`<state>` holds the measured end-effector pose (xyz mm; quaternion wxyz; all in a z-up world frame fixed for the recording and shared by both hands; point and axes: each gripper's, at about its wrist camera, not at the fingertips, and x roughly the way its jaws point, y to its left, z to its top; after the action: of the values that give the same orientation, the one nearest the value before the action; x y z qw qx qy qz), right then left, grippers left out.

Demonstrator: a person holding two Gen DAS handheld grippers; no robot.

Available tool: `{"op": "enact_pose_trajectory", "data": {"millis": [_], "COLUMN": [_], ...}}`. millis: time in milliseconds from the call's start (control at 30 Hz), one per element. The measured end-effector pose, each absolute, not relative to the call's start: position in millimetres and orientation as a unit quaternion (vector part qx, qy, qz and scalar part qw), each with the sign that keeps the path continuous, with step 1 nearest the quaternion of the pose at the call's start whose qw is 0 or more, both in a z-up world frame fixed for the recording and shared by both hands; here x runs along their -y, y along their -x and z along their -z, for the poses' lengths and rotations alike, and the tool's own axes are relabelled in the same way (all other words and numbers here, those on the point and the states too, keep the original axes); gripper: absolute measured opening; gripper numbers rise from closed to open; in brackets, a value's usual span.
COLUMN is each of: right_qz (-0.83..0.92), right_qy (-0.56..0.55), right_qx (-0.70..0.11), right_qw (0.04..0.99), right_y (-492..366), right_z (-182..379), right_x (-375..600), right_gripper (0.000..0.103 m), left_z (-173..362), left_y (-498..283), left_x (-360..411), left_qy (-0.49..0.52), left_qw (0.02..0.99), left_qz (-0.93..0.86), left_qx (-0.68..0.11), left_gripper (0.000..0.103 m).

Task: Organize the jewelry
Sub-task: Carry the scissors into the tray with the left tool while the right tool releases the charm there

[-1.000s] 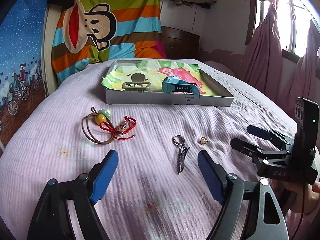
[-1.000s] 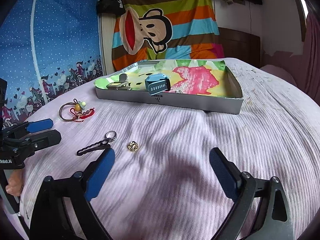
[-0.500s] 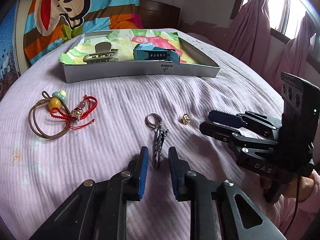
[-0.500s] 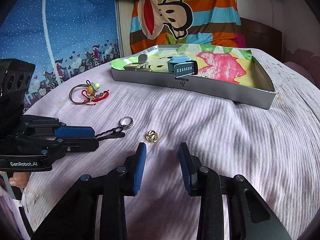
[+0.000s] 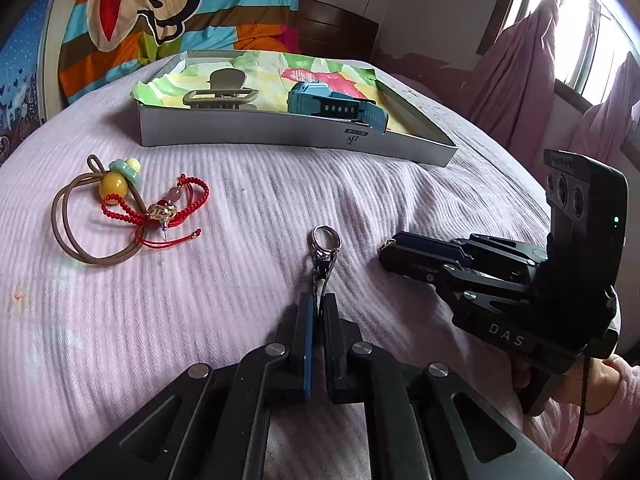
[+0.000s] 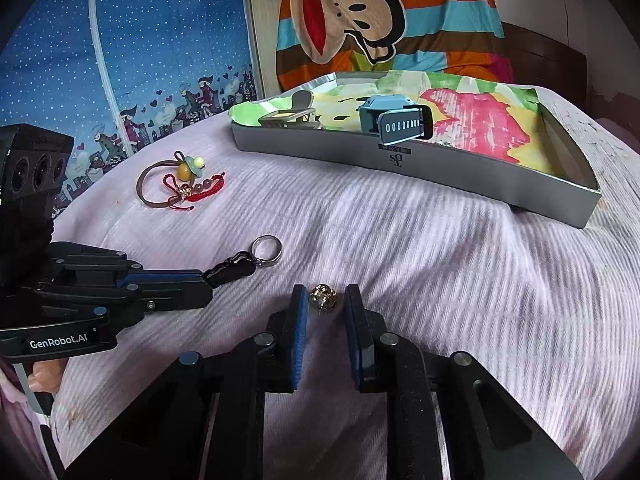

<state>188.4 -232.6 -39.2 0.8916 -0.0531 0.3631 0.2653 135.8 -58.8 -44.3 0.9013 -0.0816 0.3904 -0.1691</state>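
Observation:
On the lilac bedspread lies a black key strap (image 5: 320, 276) with a silver ring (image 5: 326, 240). My left gripper (image 5: 316, 300) is shut on the strap's near end; the right wrist view also shows the left gripper (image 6: 208, 280) holding it. A small gold ornament (image 6: 322, 296) sits between the fingertips of my right gripper (image 6: 324, 296), whose jaws are closing with a sliver of gap still showing on the right side. The left wrist view shows the right gripper (image 5: 386, 252) from the side, low on the bedspread.
A grey tray (image 5: 280, 136) lined with bright paper stands further back, holding a beige hair claw (image 5: 220, 92) and a blue watch (image 5: 332, 106). A brown hair tie with beads (image 5: 116, 188) and a red cord bracelet (image 5: 160, 208) lie at the left.
Both grippers came forward and down with their jaws closing from wide open. The left one has taken hold of the key strap, and the right one now straddles the gold ornament.

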Motion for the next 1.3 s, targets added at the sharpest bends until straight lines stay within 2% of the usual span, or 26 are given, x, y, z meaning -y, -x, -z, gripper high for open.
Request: {"op": "enact_pose_trajectory", "data": {"millis": [433,867,1067,1300], "right_qz": [-0.273,-0.237,-0.208,-0.186], "right_qy": [0.043,-0.013,-0.027,-0.026], "right_qx": [-0.330,-0.266,-0.263,-0.300], "right_qw": [0.903,0.934,0.942,0.935], "right_y": [-180.8,-210.8,-240.5,-285.9], "right_z": [29.6,-6.5,-18.1,-20.4], "right_x": [238.2,270.0,280.1,274.8], "right_gripper": [0.013,0.013,0.013,0.013], "left_z": [29.3,-22.7,-30.7,-22.4], "left_y": [-134.2,-183.3,-223.2,-259.1], "left_x": [58.1,60.2,68.8,76.3], "left_qy": [0.087,0.082,0.078,0.084], "left_qw": [0.914,0.940,0.938,0.921], "left_qz": [0.162,0.116,0.110,0.102], "left_qx": [-0.361,-0.309,-0.319,-0.366], "left_gripper": [0.005,0.005,0.005,0.005]}}
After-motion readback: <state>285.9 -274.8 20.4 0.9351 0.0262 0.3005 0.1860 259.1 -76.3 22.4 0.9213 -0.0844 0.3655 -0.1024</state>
